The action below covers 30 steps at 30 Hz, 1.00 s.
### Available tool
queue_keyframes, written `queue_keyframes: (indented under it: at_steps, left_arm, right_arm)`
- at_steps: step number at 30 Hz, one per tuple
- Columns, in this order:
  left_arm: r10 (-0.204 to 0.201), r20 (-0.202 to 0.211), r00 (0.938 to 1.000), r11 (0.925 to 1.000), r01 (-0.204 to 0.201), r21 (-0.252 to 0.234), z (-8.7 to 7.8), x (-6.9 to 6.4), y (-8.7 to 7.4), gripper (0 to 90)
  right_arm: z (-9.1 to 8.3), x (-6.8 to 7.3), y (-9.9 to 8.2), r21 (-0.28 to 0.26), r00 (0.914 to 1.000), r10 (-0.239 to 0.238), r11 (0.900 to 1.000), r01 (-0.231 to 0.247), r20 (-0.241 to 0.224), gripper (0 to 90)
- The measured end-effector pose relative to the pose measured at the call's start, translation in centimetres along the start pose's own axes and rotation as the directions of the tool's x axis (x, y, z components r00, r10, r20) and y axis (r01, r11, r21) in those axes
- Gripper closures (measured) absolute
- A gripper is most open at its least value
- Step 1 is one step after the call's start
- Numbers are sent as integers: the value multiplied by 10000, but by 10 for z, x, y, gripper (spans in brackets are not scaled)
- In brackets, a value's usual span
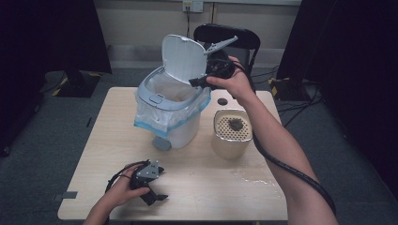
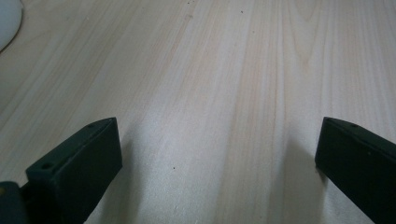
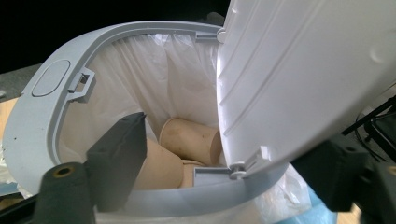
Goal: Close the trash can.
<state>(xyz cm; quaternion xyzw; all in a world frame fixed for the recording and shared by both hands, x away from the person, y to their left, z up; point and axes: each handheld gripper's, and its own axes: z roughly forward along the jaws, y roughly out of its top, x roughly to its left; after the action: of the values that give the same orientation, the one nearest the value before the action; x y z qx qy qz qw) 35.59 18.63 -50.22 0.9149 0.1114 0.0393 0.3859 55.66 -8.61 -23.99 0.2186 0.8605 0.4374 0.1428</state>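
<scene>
Right tongs [image 1: 201, 80]: held up in the person's right hand [image 1: 234, 83], at the rim of the bin [image 1: 180, 101] just beside its hinge. In the right gripper view one jaw stands inside the bin's mouth and the other outside the raised lid [image 3: 299, 70], so the lid's lower edge lies between them. Jaws apart; no pad is seen pressing on the lid.

Left tongs [image 1: 156, 198]: low at the near left of the bench [image 1: 225, 183], in the left hand [image 1: 123, 187]. Jaws wide apart, nothing between them; the left gripper view shows bare wood grain between the two black jaws.

Bin: pale blue-grey, at the far middle of the bench. Lid upright, swung fully open. Lined with a white bag [image 1: 162, 119] whose blue-edged top folds over the outside. A pedal [image 1: 162, 143] sticks out at the front of the base.

Bin contents, right gripper view: tan paper cups [image 3: 191, 140] lying on their sides at the bottom, touching one another.

Canister [image 1: 231, 136]: cream, just right of the bin, apart from it. Perforated top with a dark clump [image 1: 234, 124] on it.

Disc [image 1: 222, 101]: small, dark, flat on the bench behind the canister.

Chair [image 1: 244, 40]: black, beyond the far edge of the bench.
</scene>
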Motion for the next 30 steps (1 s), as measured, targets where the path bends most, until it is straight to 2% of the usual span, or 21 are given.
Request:
queue_keyframes:
  at_steps: [3, 10, 17, 19, 30]
  left_arm:
    - [10, 8, 10000, 10000, -10, 36, 0, 0, 0, 0]
    - [24, -8, 10000, 10000, -24, 74, -1, 0, 0, 0]
    - [15, -6, 10000, 10000, -15, 58, 0, 0, 0, 0]
    - [17, -7, 10000, 10000, -17, 61, 0, 0, 0, 0]
    - [42, -30, 10000, 10000, -41, 56, -1, 0, 0, 0]
  right_arm:
    - [0, 1, 1, 55, 10000, -77, 10000, 77, 52, 205]
    - [-5, 5, 6, -287, 9999, -137, 9995, 135, -87, 239]
    - [-5, 18, 12, -50, 9985, -543, 9985, 542, -29, 203]
    - [-5, 20, 13, -121, 9980, -628, 9980, 627, -35, 199]
    - [-4, 31, 16, -309, 9973, -697, 9971, 690, -248, 173]
